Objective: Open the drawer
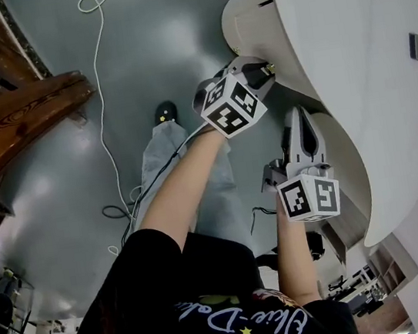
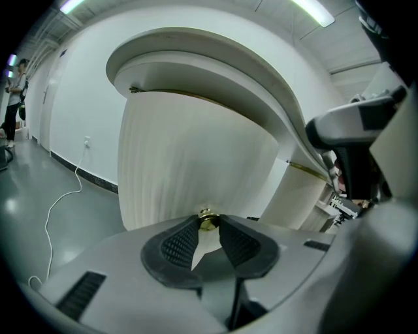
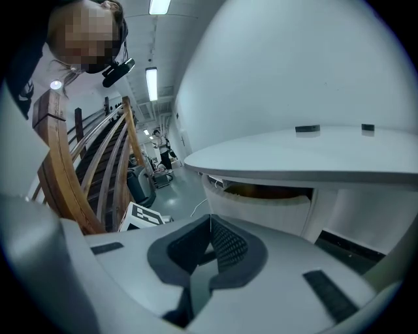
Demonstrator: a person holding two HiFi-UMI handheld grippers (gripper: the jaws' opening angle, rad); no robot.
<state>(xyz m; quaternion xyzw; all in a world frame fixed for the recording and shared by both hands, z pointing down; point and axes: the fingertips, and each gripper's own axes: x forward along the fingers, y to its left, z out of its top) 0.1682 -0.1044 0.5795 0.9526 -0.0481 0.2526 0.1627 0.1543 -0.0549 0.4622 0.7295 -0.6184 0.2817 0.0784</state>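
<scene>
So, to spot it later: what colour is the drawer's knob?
Shiny gold knob, clearest in the left gripper view.

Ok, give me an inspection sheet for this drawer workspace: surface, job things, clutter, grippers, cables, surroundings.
Surface: white curved desk top, bare apart from two small fittings.
Job's things: ribbed white drawer, apparently pulled partly out under the top; brass knob on its front.
Clutter: nothing seen.
Grippers: left gripper closed on the knob; right gripper shut, empty, clear of the drawer.
Cables: white cable loose on the floor; black cable beside it.
Surroundings: grey floor, curved wooden rails, white wall.
</scene>
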